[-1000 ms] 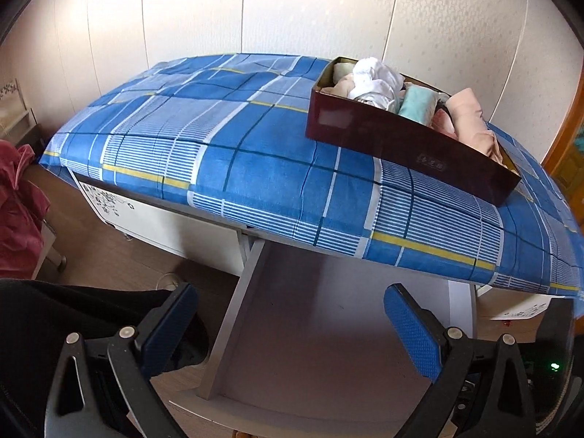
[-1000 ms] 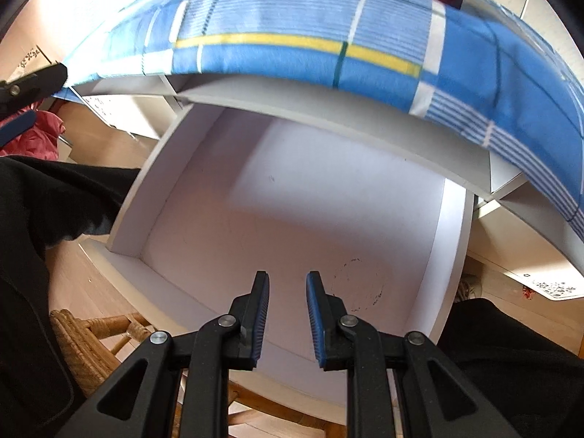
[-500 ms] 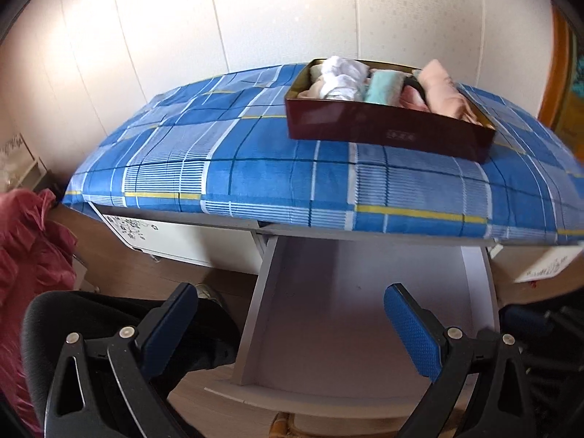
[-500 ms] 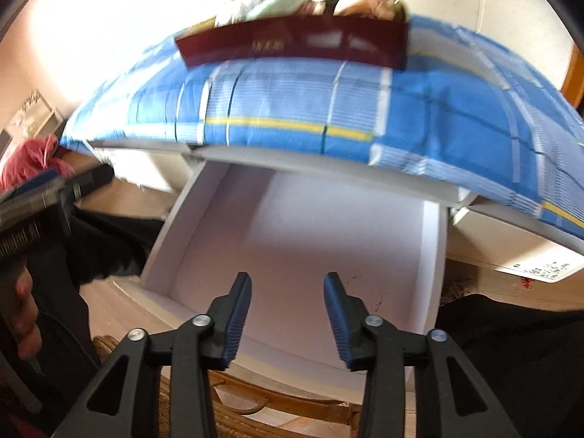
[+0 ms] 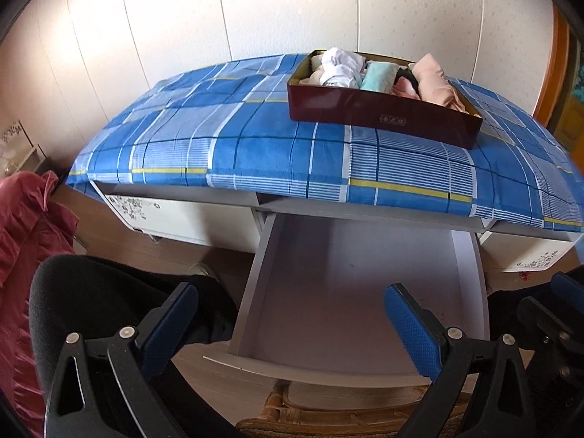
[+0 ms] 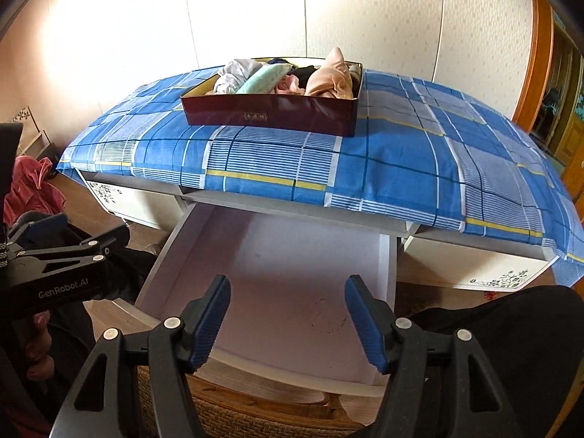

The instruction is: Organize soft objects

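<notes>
A dark red box stands on the desk's blue checked cloth. It holds soft clothes: a white bundle, a mint roll and a peach piece. Below the desk edge a white drawer is pulled out and bare inside. My left gripper is open and empty above the drawer's front. My right gripper is open and empty over the drawer. The left gripper also shows in the right wrist view.
A wicker chair sits below the drawer front. Red fabric lies at the far left. White cabinet fronts flank the drawer. A panelled wall is behind the desk, and a wooden door frame is at the right.
My right gripper has opened from nearly shut to wide and pulled back and up from inside the drawer. My left gripper stayed open while its view swung to face the desk squarely.
</notes>
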A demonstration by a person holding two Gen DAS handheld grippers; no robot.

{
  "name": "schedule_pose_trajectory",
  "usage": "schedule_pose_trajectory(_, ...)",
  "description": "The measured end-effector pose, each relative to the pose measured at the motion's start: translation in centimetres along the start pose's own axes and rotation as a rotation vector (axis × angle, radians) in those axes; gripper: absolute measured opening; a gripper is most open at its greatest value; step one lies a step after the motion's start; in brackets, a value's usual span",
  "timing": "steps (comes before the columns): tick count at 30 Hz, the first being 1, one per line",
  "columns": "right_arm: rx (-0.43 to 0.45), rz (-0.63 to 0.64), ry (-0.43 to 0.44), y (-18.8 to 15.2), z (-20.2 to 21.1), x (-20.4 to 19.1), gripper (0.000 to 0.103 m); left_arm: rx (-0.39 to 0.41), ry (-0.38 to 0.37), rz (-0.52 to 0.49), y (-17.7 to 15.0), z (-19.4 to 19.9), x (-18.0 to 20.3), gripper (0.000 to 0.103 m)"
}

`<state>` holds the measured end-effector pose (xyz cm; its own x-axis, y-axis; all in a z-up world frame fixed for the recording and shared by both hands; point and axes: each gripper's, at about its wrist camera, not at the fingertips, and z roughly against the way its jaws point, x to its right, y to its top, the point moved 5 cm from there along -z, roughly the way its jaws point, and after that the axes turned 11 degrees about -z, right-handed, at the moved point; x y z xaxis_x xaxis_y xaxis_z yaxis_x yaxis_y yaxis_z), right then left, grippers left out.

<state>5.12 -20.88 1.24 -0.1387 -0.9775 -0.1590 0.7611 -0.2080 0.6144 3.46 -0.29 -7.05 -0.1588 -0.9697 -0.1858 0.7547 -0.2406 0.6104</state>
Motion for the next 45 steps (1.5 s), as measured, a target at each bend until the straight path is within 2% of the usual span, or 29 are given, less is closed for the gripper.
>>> schedule_pose_trajectory(8, 0.026, 0.022, -0.031, 0.0, 0.1, -0.4, 0.066, 0.008, -0.029, 0.024, -0.1, 0.2, -0.1, 0.103)
schedule_pose_trajectory(13, 0.049, 0.036, -0.014, 0.1, 0.7, -0.8, 0.066, 0.017, -0.035, 0.037, -0.1, 0.5, -0.2, 0.103)
schedule_pose_trajectory(24, 0.036, 0.024, -0.029, 0.0, 0.5, -0.5, 0.066, 0.058, -0.006, -0.014, 0.2, 1.6, 0.7, 0.103)
schedule_pose_trajectory(45, 0.025, 0.018, -0.028, 0.0, 0.3, -0.3, 0.066, 0.075, -0.006, -0.022, 0.2, 1.9, 0.8, 0.103)
